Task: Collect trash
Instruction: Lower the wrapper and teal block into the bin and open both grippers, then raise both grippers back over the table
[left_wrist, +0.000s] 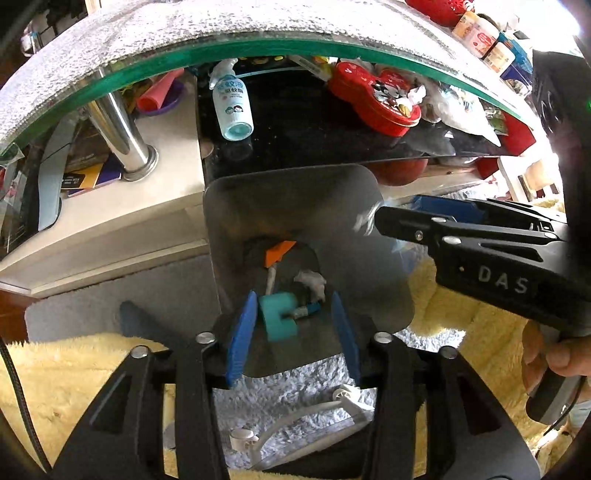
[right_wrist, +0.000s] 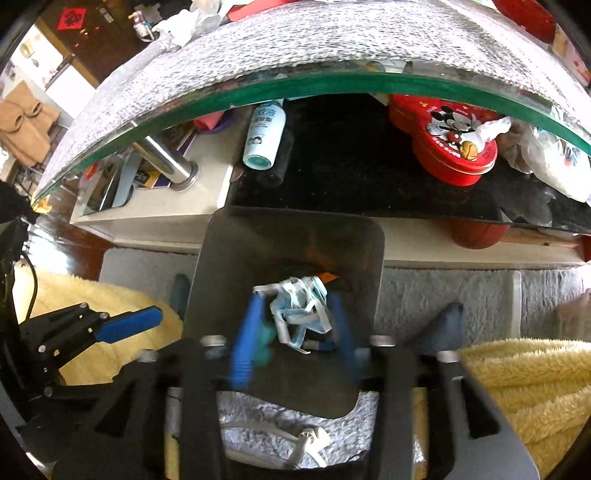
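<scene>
A grey bin (left_wrist: 288, 173) stands on the rug below both grippers. My left gripper (left_wrist: 293, 334) hangs over its mouth, open, with blue pads (left_wrist: 242, 339) on either side of a teal block (left_wrist: 280, 314) that only the left pad is near. An orange scrap (left_wrist: 279, 251), a white stick and crumpled paper (left_wrist: 312, 282) lie deeper inside. My right gripper (right_wrist: 295, 338) is also above the bin (right_wrist: 295, 218), open, its pads blurred. A crumpled blue and white face mask (right_wrist: 299, 314) sits loose between them. The right gripper (left_wrist: 375, 218) reaches in from the right.
A glass tabletop (right_wrist: 332, 81) with a green edge overhangs a shelf holding a spray bottle (left_wrist: 232, 107) and a red cartoon tin (right_wrist: 447, 140). A chrome leg (left_wrist: 125, 136) stands left. Yellow fluffy fabric (right_wrist: 524, 384) and a white plastic piece (left_wrist: 295, 417) lie on the grey rug.
</scene>
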